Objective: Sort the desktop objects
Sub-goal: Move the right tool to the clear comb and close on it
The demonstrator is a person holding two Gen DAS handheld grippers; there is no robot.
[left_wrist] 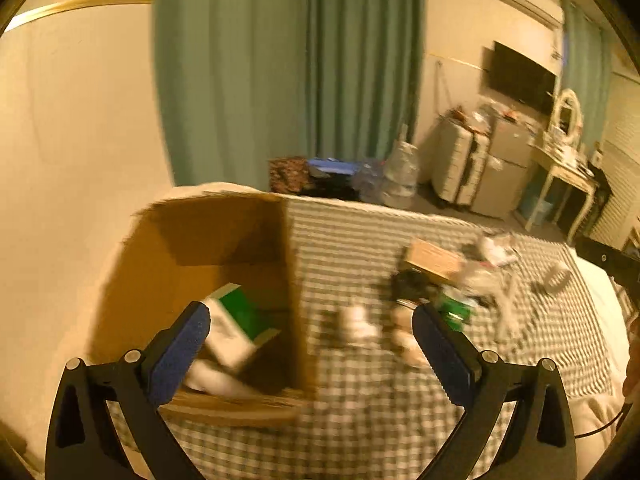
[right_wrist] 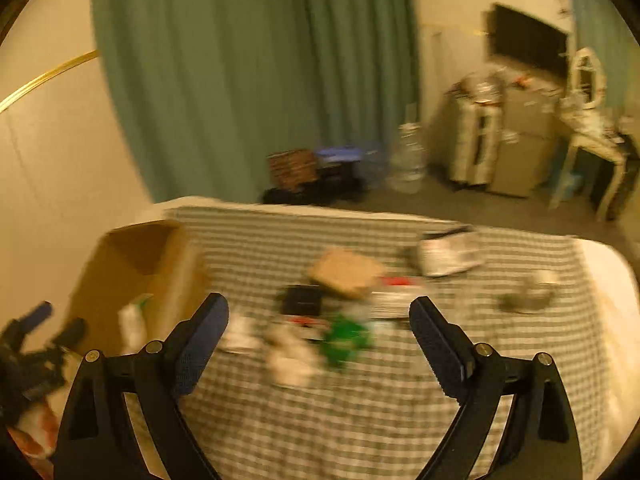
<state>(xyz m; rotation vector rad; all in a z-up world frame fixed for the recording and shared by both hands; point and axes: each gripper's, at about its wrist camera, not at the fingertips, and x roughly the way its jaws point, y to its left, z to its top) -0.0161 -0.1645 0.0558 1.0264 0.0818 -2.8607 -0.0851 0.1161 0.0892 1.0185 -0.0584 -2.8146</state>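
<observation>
Left wrist view: left gripper [left_wrist: 310,320] is spread wide with nothing between the blue pads, hanging over the near edge of the cardboard box [left_wrist: 188,248].
Inside the box: a green-and-white carton [left_wrist: 236,320] lies tilted on the bottom, plus something white at about 6 o'clock from it. Only this view looks right down in there.
On the checked cloth [left_wrist: 360,420]: blurry clutter at roughly 3 o'clock from the box, with a tan flat box [left_wrist: 432,258] on top.
Right wrist view: right gripper [right_wrist: 318,322] is also let go, jaws wide and empty.
Extra here: the other gripper's dark fingers [right_wrist: 36,316] show at 9 o'clock, beside the carton box [right_wrist: 144,264].
Clutter: a black box [right_wrist: 302,300], green thing [right_wrist: 346,340], brown flat box [right_wrist: 346,272], all smeared.
Background: green curtain [right_wrist: 248,72], TV [right_wrist: 528,38].
</observation>
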